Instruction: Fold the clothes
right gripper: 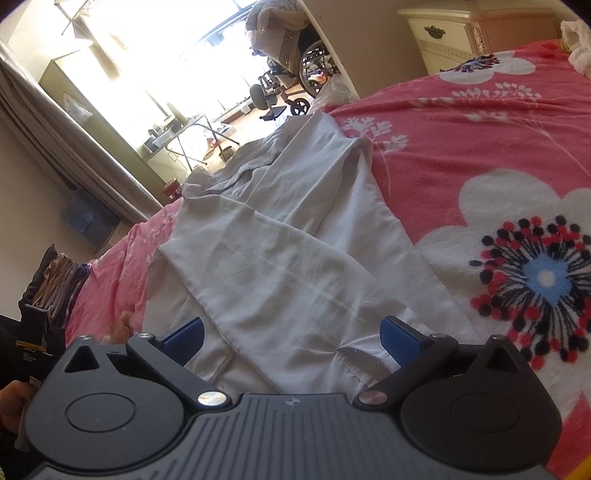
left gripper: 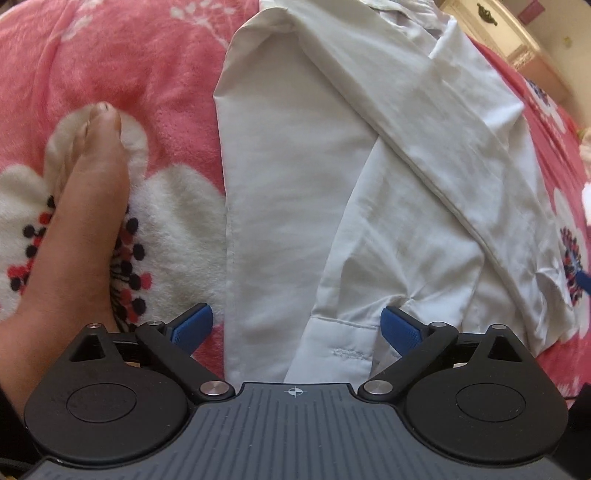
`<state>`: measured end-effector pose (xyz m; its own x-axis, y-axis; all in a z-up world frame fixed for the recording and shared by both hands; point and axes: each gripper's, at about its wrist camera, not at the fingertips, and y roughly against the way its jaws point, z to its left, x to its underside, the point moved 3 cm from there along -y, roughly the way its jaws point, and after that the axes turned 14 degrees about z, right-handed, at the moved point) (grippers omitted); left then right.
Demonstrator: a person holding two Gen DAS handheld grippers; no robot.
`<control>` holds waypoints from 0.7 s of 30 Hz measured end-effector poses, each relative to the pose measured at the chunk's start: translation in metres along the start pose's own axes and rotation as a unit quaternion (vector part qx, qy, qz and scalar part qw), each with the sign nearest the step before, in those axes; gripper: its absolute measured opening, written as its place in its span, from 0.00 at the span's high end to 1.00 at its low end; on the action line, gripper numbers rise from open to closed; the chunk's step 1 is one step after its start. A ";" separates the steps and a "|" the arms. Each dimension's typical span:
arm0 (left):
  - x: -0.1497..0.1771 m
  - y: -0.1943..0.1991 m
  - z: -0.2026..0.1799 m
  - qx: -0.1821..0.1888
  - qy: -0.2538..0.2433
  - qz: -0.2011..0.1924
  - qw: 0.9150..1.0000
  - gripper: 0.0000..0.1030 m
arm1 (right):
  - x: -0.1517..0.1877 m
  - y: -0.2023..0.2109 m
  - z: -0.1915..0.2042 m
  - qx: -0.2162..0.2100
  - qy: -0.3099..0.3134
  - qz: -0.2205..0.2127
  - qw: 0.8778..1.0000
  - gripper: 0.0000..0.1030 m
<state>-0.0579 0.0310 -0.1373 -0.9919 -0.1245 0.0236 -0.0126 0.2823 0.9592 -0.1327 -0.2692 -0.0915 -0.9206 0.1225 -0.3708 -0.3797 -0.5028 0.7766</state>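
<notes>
1. Left wrist view: the left gripper (left gripper: 295, 326) points down at a white shirt (left gripper: 295, 166) on a pink blanket (left gripper: 147, 66). Its 2 blue pads (left gripper: 192, 325) stand wide apart and released, pressing on nothing.
2. The shirt's cuff (left gripper: 340, 350) lies between those pads, flat on the shirt body, touching neither pad as far as can be seen.
3. A sleeve (left gripper: 443, 155) is folded slantwise across the shirt, running from the upper middle down toward the right edge.
4. A bare foot (left gripper: 85, 206) rests on the blanket's white flower print, just left of the shirt's left edge and apart from it.
5. A cream drawer (left gripper: 484, 18) shows at the top right corner.
6. Right wrist view: the right gripper (right gripper: 291, 339) hangs over the near end of the shirt (right gripper: 280, 236). Its jaws are spread wide, with cloth lying under the gap; nothing is grasped.
7. The shirt stretches away from the gripper toward the far edge of the bed, collar end farthest, with the blanket (right gripper: 461, 140) bare to its right.
8. A large flower print (right gripper: 543, 277) lies right of the shirt.
9. Beyond the bed stand a wheelchair (right gripper: 295, 74) in bright window light and a cream nightstand (right gripper: 443, 37).
</notes>
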 end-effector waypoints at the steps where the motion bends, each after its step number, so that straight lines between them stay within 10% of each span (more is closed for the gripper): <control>1: -0.002 0.000 0.003 0.008 0.005 -0.003 1.000 0.04 | 0.001 -0.001 -0.001 0.000 -0.003 0.001 1.000 0.00; 9: -0.005 0.002 0.020 0.049 0.074 -0.043 0.995 0.07 | 0.000 -0.004 -0.009 -0.032 -0.043 0.002 0.999 0.00; 21: 0.005 0.016 0.036 0.109 0.138 -0.066 0.982 0.58 | -0.001 0.003 -0.038 -0.098 -0.146 -0.019 0.984 0.00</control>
<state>-0.0679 0.0687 -0.1319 -0.9083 -0.4183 0.0073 -0.1958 0.4403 0.8762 -0.1293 -0.3034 -0.1084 -0.9044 0.3698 -0.2131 -0.4149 -0.6448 0.6419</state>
